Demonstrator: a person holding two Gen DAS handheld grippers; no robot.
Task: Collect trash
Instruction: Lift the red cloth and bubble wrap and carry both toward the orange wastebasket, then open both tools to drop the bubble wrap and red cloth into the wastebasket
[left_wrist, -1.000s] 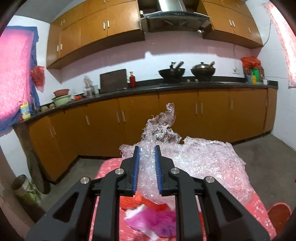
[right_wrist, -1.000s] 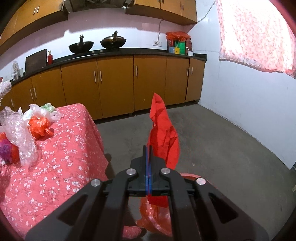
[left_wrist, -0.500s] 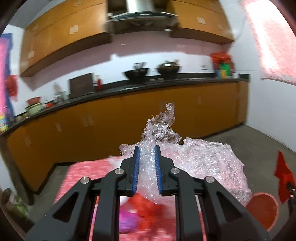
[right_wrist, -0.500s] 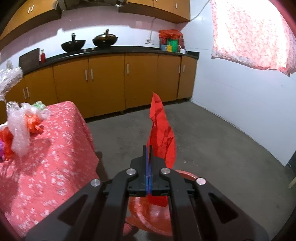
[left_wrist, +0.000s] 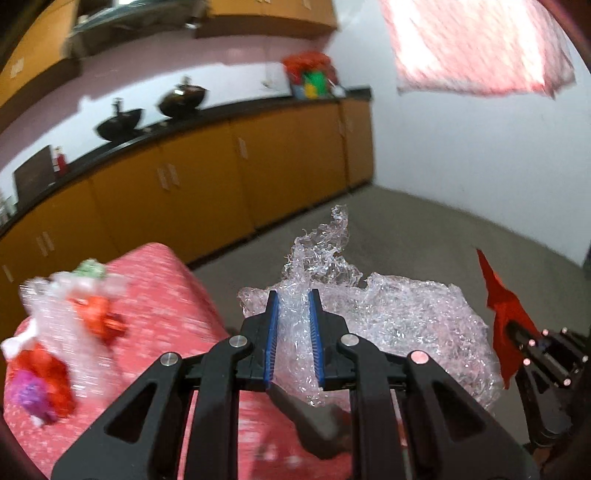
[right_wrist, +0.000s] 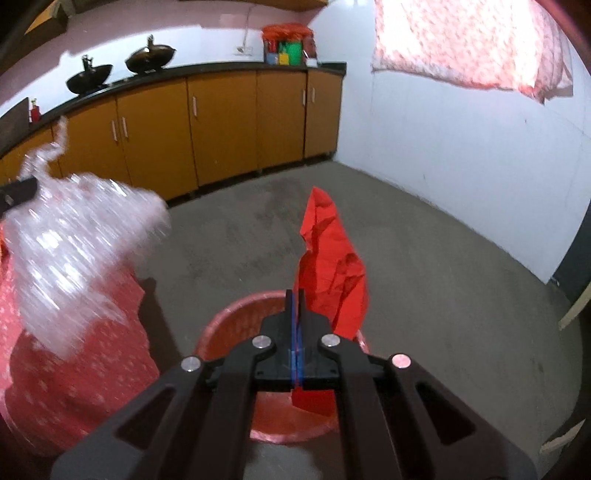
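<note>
- Left wrist view: the left gripper is clamped on a big wad of bubble wrap, clear, crinkly and puffy, with a twisted tail poking up past the blue ribbed pads.
- The wad hangs off the right edge of the table, which wears a soft red floral cloth; more scraps lie blurred at its left end.
- Right wrist view: the right gripper is pinched tight on a thin, creased red sheet, right above the red bin on the grey floor.
- My call: carry both loads over the bin's round mouth before letting go; the sheet is light and could drift, so release it low.
- The bubble wrap at far left is bulky and springy; I'd centre it, or it may catch the rim.
</note>
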